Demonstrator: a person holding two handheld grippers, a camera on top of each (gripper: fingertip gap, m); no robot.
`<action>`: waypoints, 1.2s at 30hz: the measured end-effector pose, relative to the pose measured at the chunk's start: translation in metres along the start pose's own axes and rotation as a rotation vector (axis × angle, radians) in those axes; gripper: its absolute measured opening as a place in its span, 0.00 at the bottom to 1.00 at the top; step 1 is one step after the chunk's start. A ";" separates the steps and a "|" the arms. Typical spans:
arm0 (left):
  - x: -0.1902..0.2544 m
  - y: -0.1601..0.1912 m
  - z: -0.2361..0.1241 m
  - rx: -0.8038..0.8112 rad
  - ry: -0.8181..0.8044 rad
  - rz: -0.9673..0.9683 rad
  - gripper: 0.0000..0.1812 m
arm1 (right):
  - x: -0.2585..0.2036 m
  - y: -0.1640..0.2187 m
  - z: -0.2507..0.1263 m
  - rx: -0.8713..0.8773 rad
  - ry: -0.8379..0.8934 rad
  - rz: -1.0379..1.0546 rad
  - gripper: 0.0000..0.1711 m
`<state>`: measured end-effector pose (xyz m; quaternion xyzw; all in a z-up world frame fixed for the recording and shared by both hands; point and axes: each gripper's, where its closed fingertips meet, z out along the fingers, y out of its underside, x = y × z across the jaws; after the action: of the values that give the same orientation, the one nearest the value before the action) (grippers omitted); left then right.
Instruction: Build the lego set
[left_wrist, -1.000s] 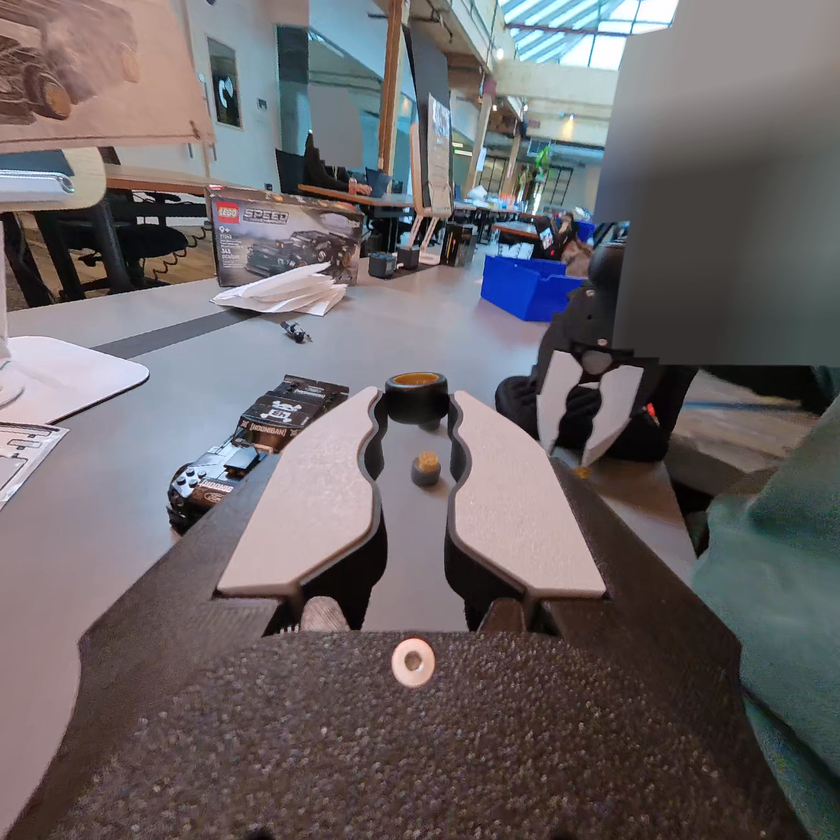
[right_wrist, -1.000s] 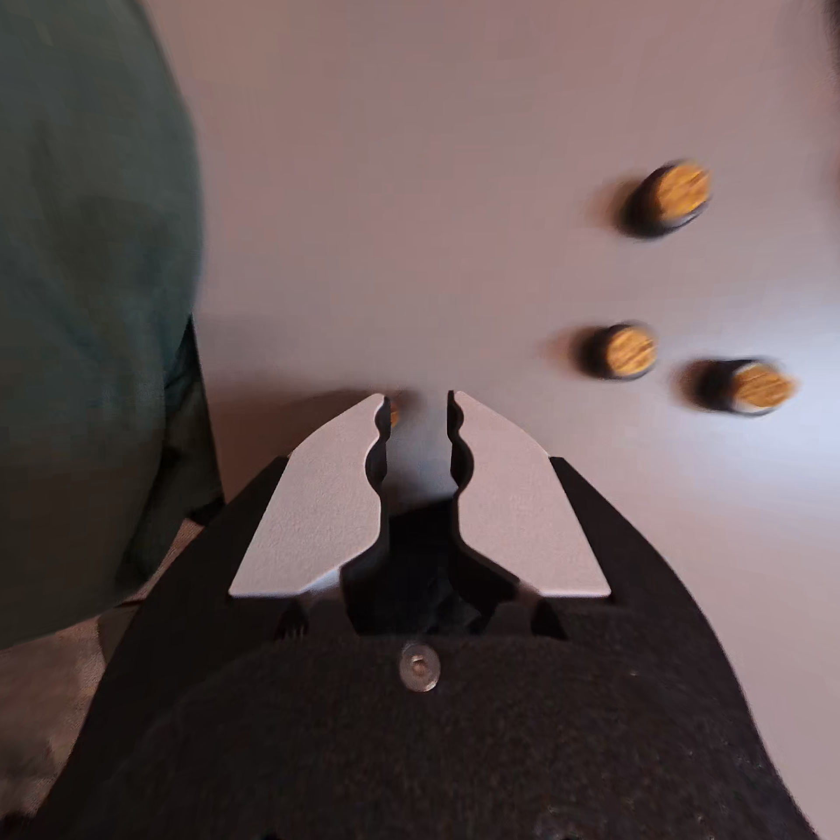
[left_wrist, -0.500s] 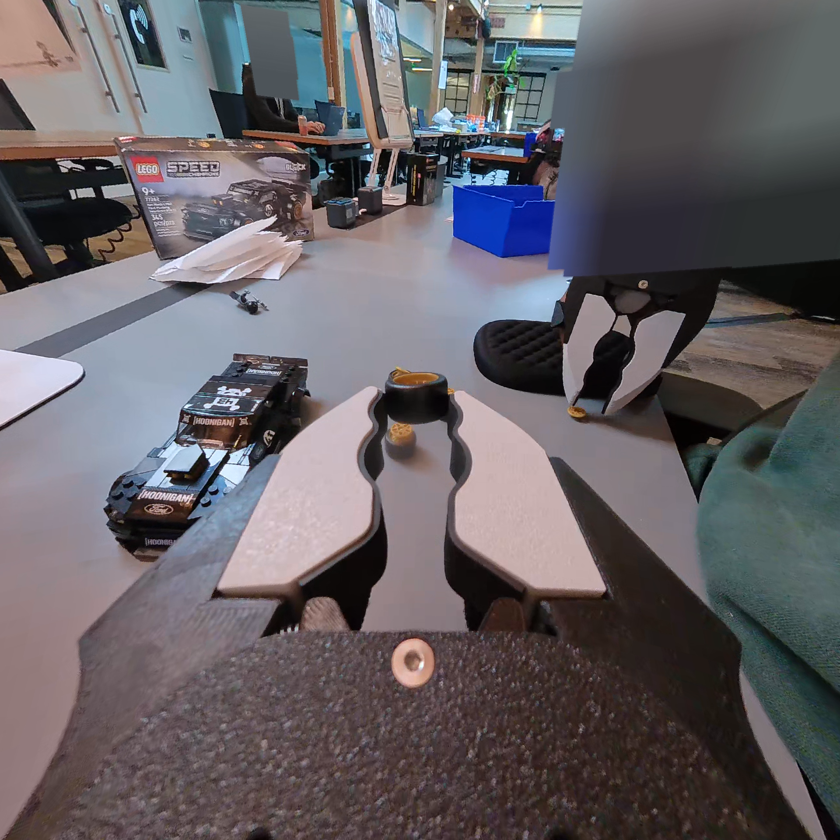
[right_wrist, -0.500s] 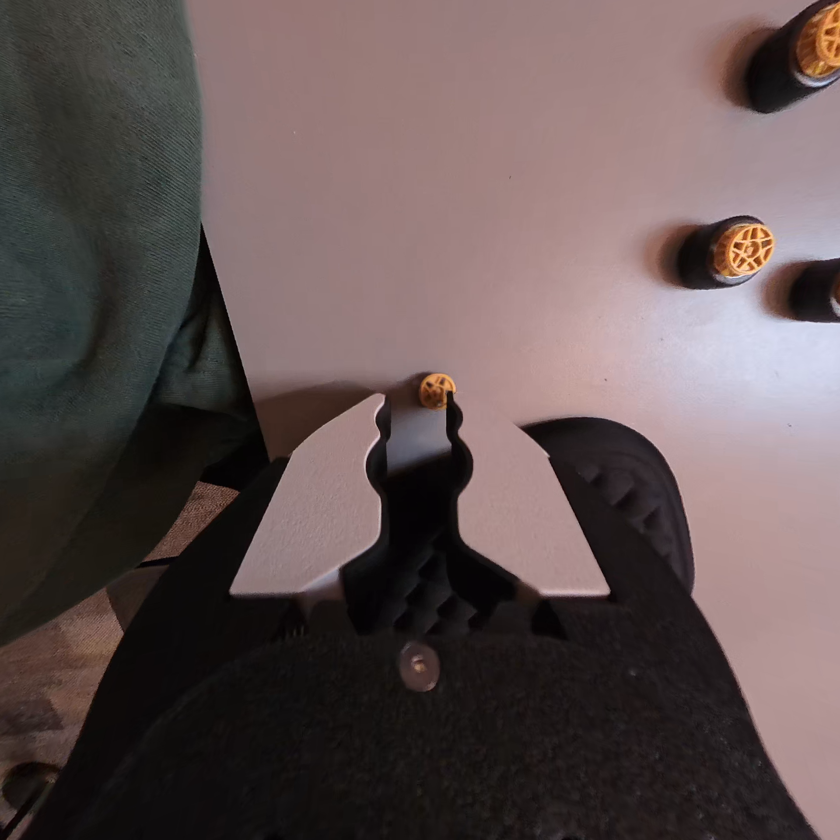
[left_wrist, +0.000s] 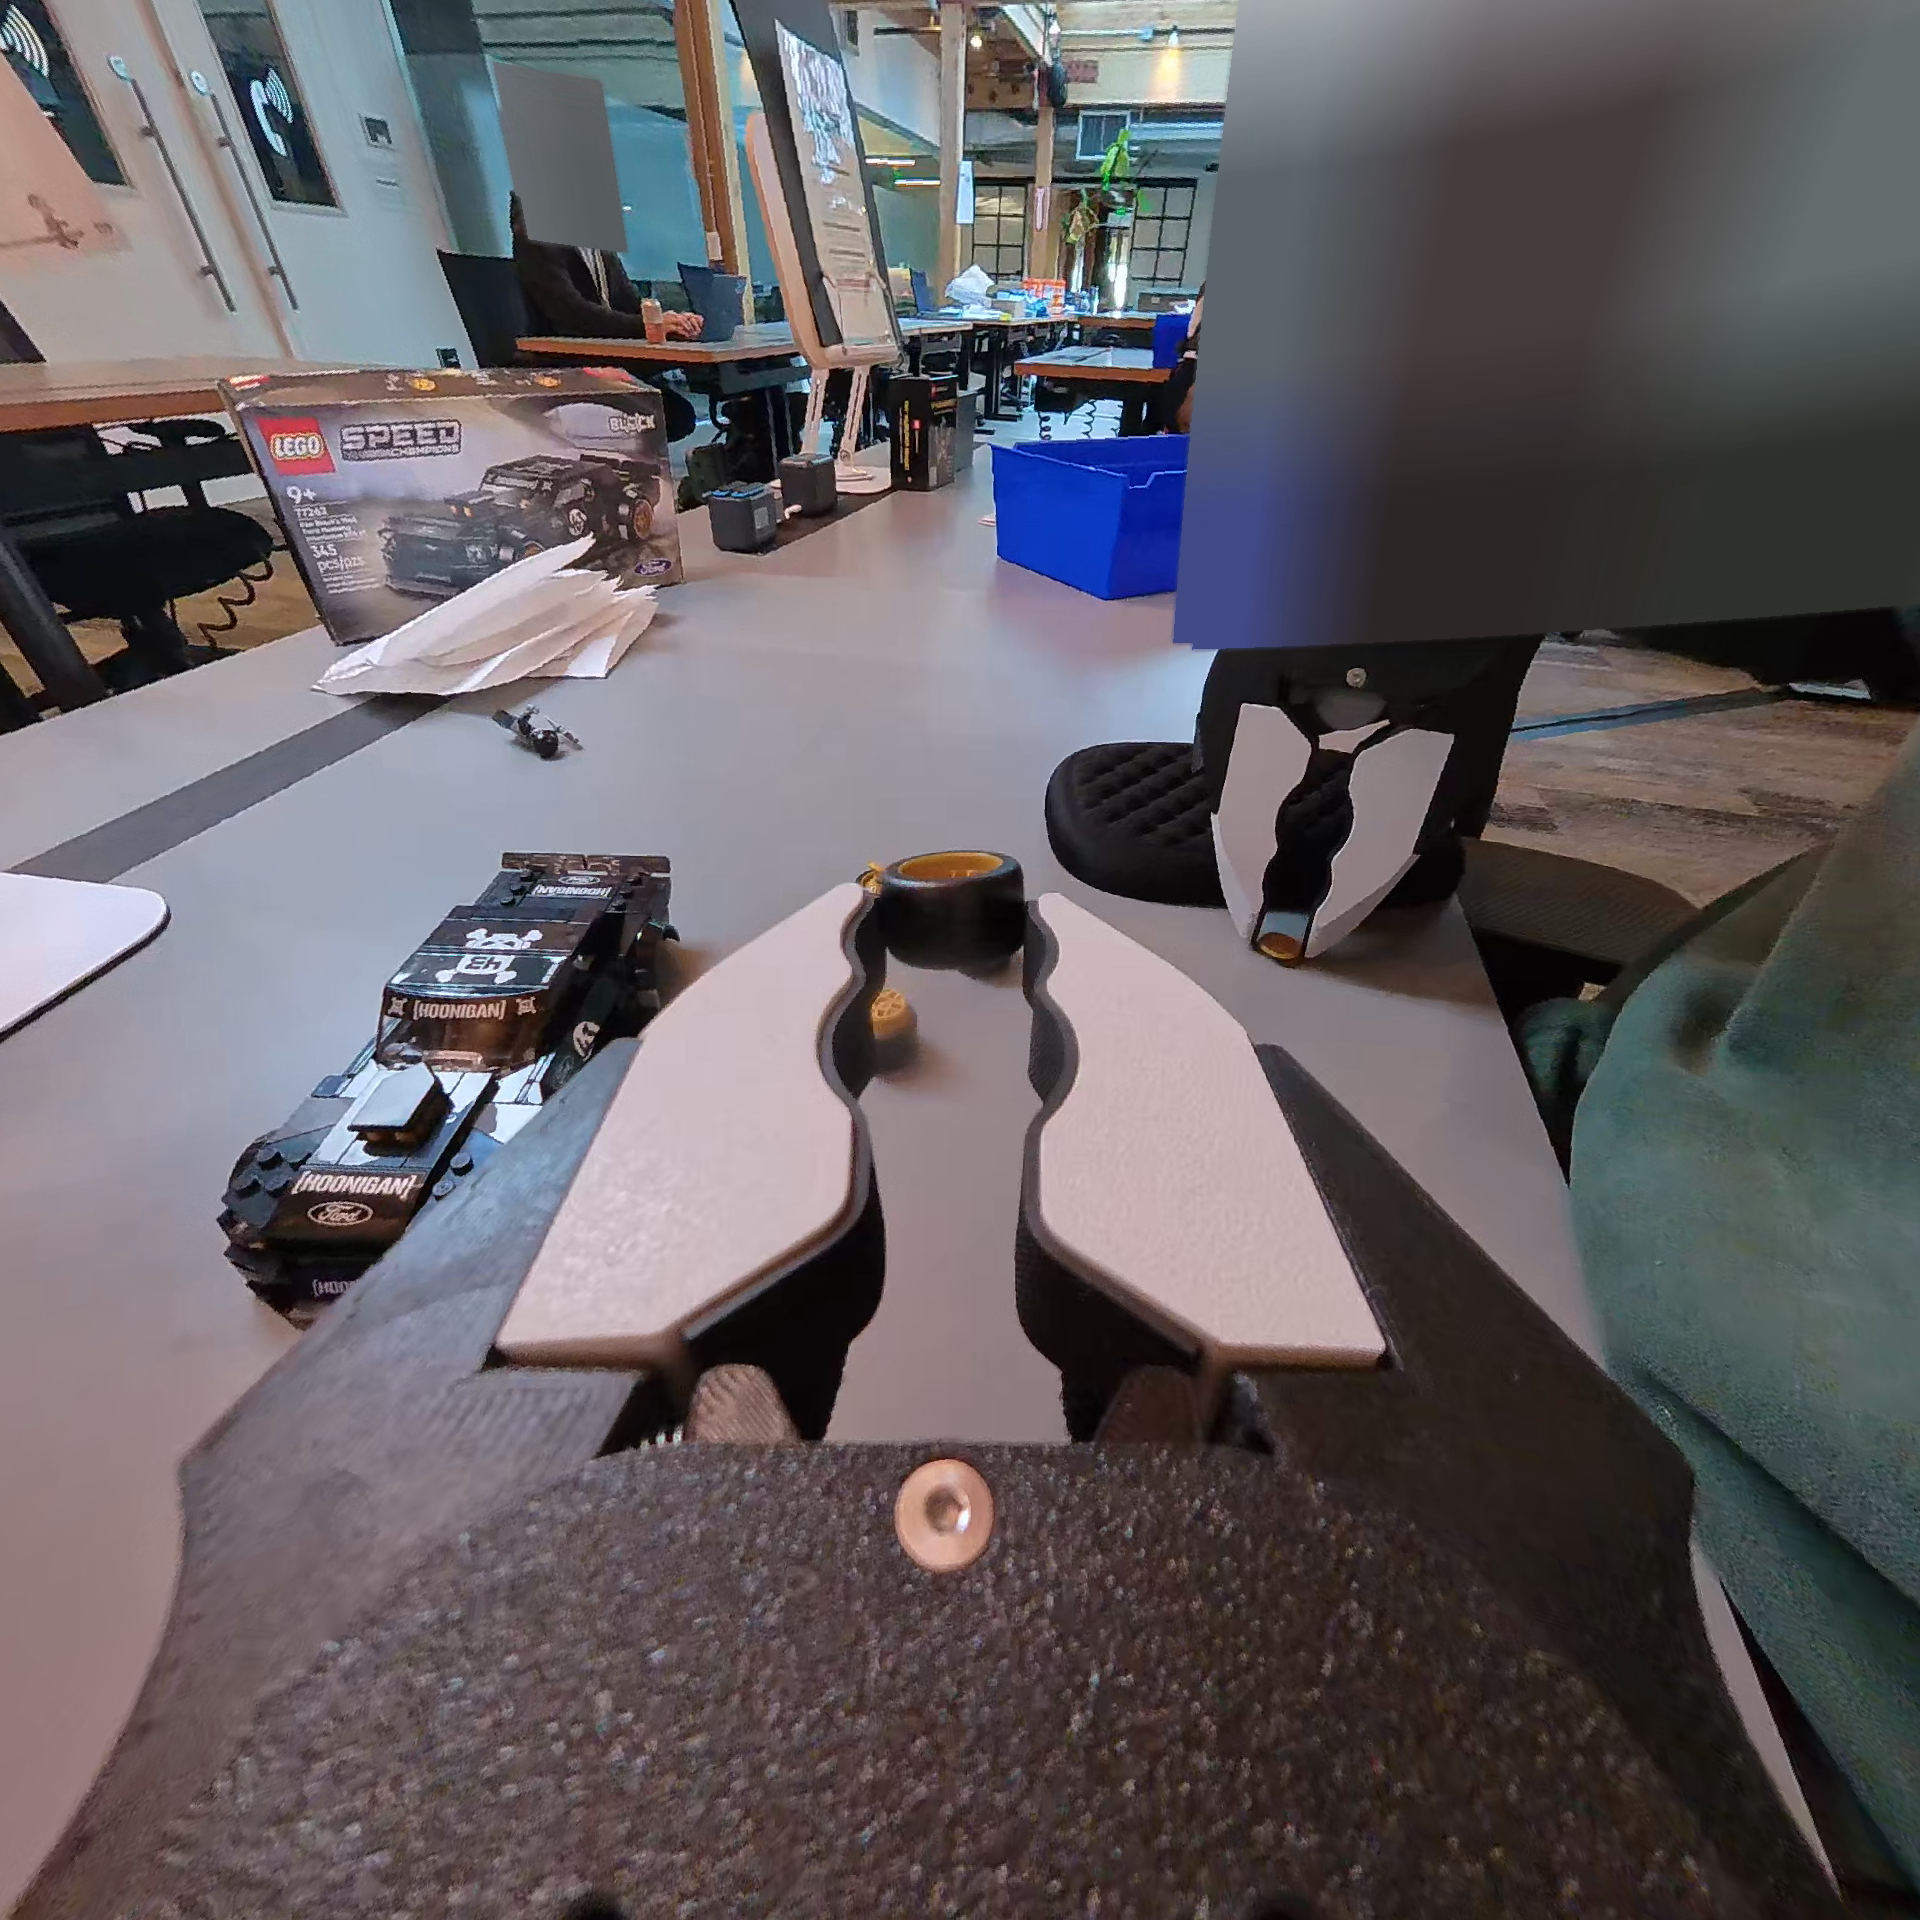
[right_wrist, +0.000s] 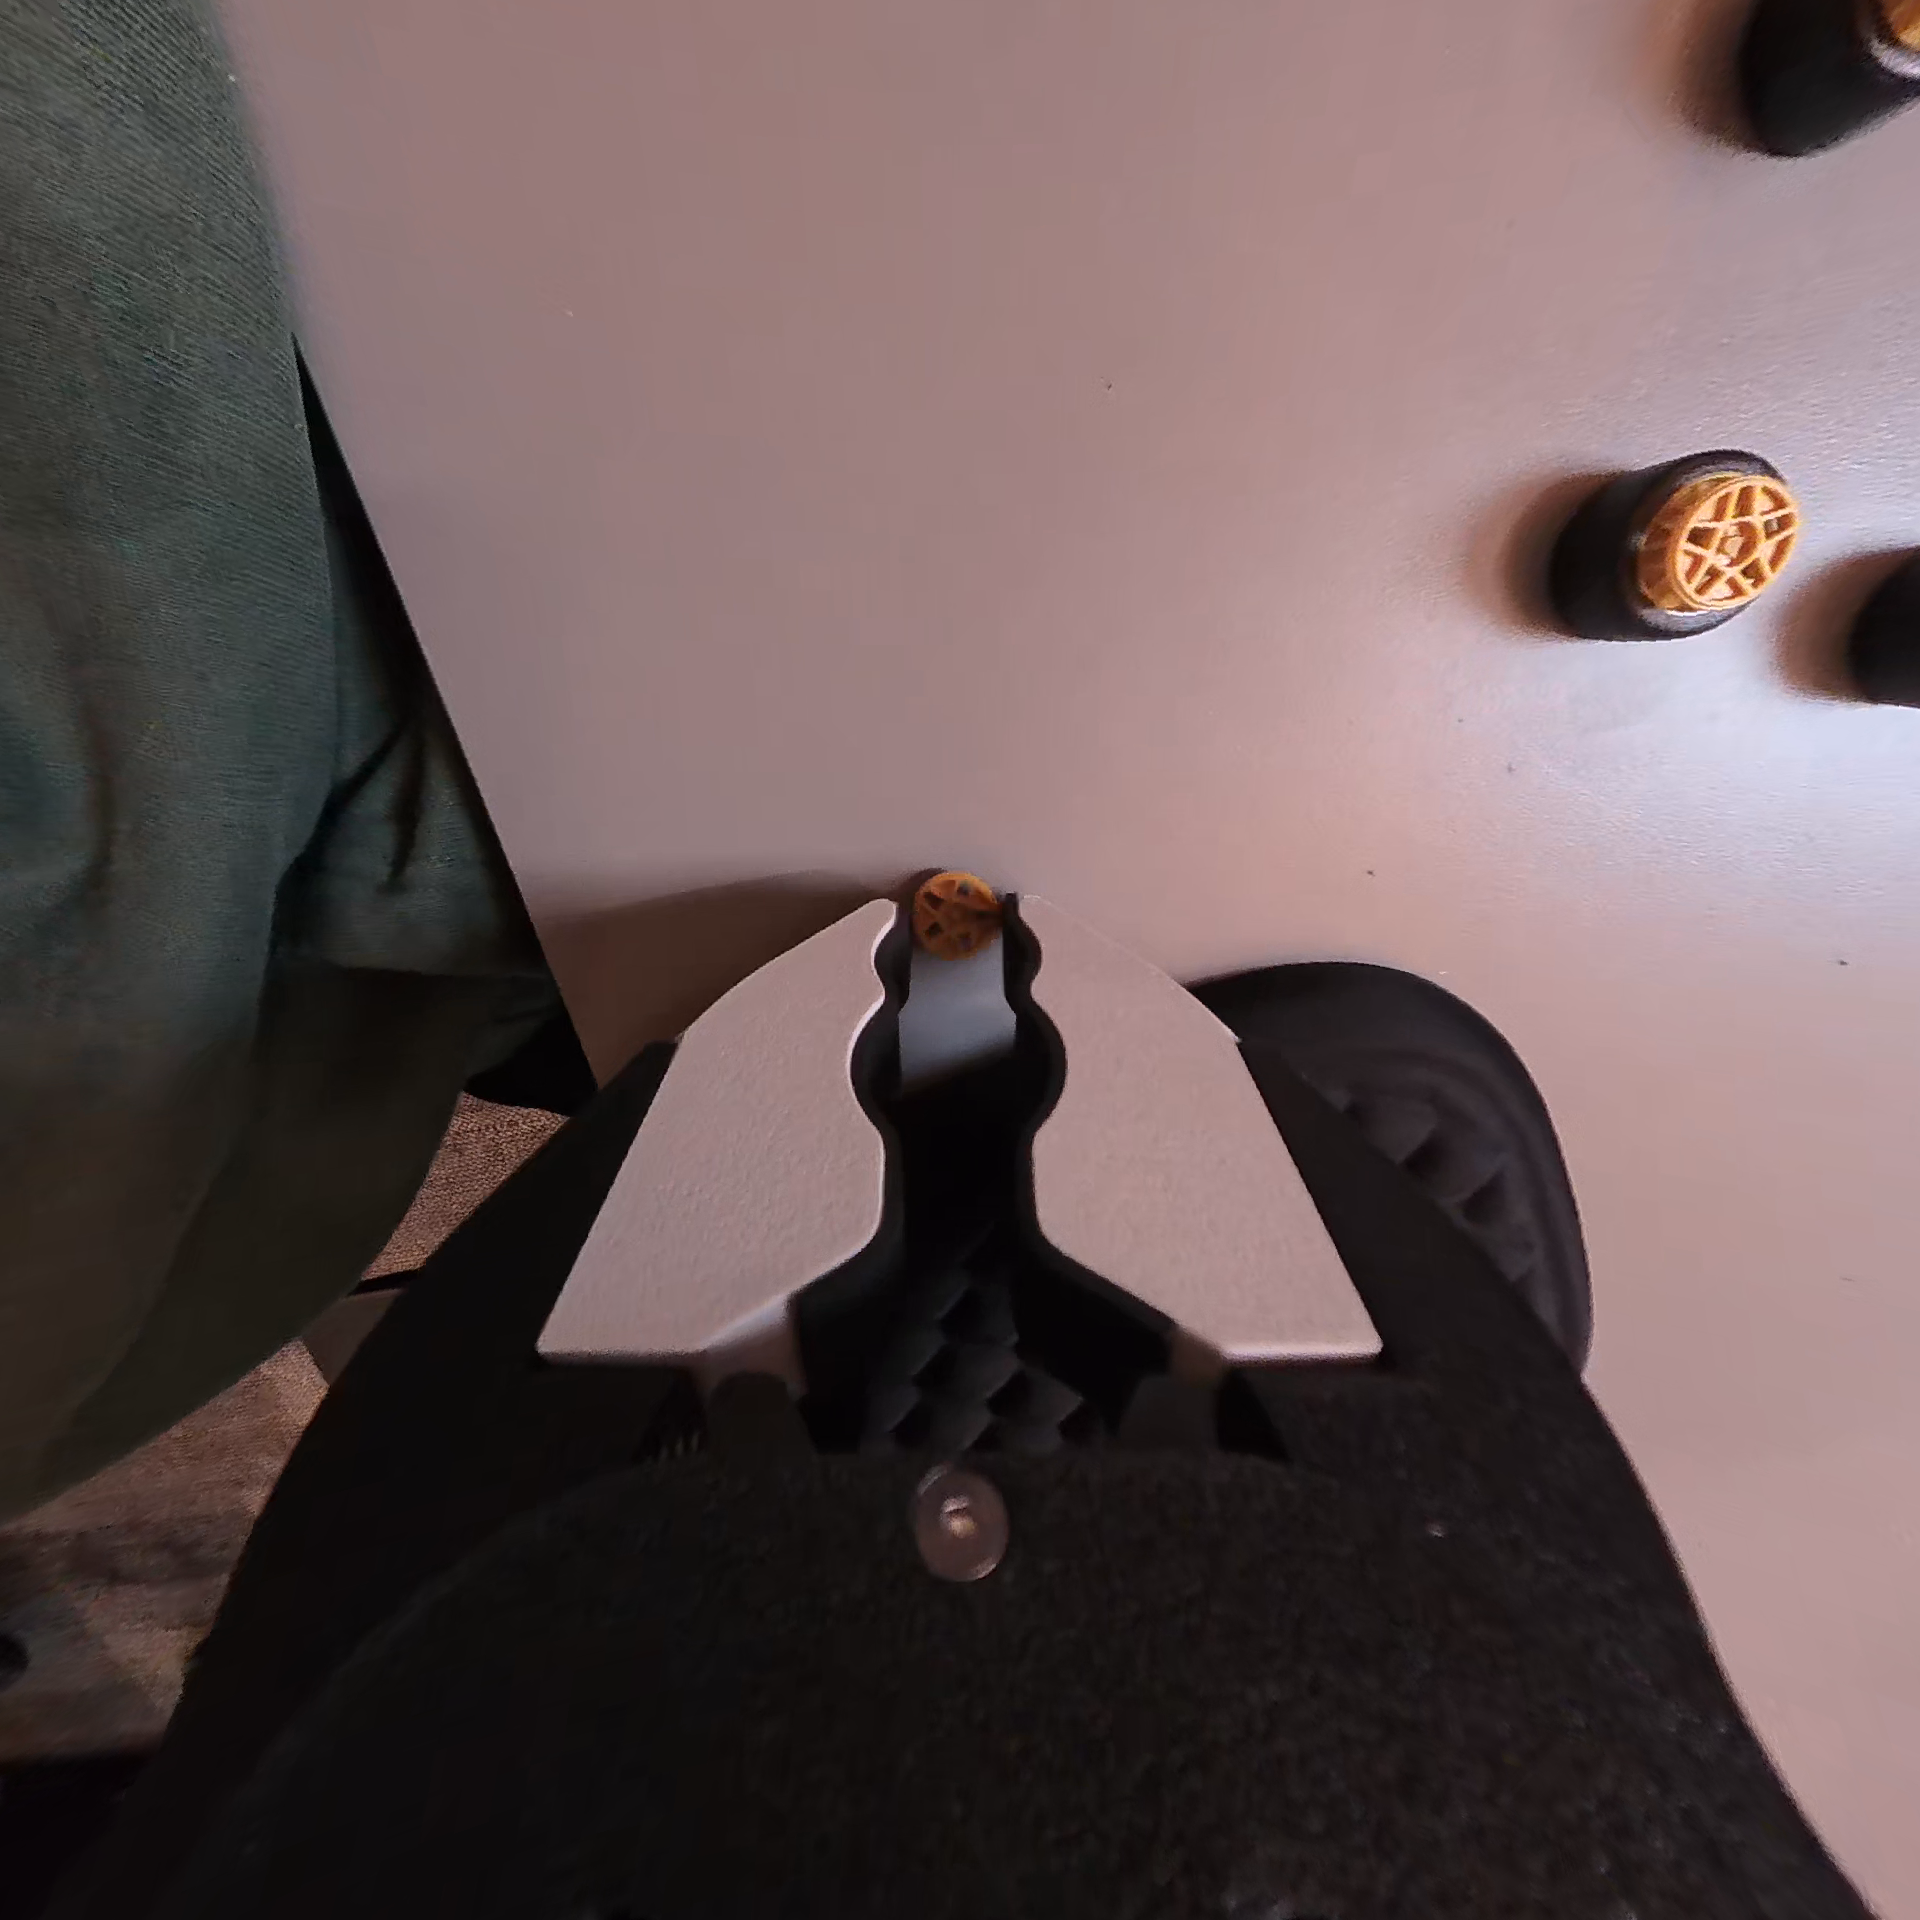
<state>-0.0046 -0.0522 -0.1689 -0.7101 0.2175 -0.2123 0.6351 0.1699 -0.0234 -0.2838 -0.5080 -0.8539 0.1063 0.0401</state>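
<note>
**A:** Left wrist view, what've we got? The left gripper (left_wrist: 951, 914) sits low over the grey table (left_wrist: 831, 727), jaws narrowed onto a black tyre (left_wrist: 951, 909) with an orange rim inside, pinched right at the tips. Looks gripped to me.

**B:** Agreed. There's also a small wheel (left_wrist: 891, 1023) lying on the table between the fingers, closer to the left one, not touching the tyre.

**A:** And the car (left_wrist: 447, 1070)?

**B:** Black, on the table just left of that gripper, nose toward the camera. Set box (left_wrist: 457, 499) stands well behind it, with white paper (left_wrist: 499, 634) leaning against the front. Blue bin (left_wrist: 1091, 514) further back on the right.

**A:** The other one?

**B:** The right gripper (right_wrist: 956, 920) points down at the table's near edge, jaws nearly together around a tiny orange hubcap (right_wrist: 954, 914). From the left cam you see it (left_wrist: 1283, 940) standing tips-down with the orange bit at the bottom. Can't tell if it's actually squeezed or just bracketed, though the gap matches the part.

**A:** Anything else?

**B:** Spoked wheel (right_wrist: 1683, 561) off to the right, two more cut off by the frame. Green sleeve (right_wrist: 156, 727) on the left.
</note>
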 end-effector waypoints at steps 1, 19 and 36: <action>0.001 0.000 0.000 -0.002 0.001 0.003 0.14 | 0.000 0.000 -0.001 0.002 -0.002 0.004 0.10; 0.023 -0.001 0.010 0.025 0.084 0.013 0.14 | 0.034 -0.092 -0.078 0.431 0.094 -0.034 0.09; 0.037 -0.026 0.002 0.201 0.124 0.048 0.14 | 0.021 -0.195 -0.107 0.310 -0.072 -0.332 0.11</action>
<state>0.0274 -0.0692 -0.1420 -0.6232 0.2510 -0.2612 0.6932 0.0110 -0.0798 -0.1367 -0.3440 -0.9001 0.2462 0.1042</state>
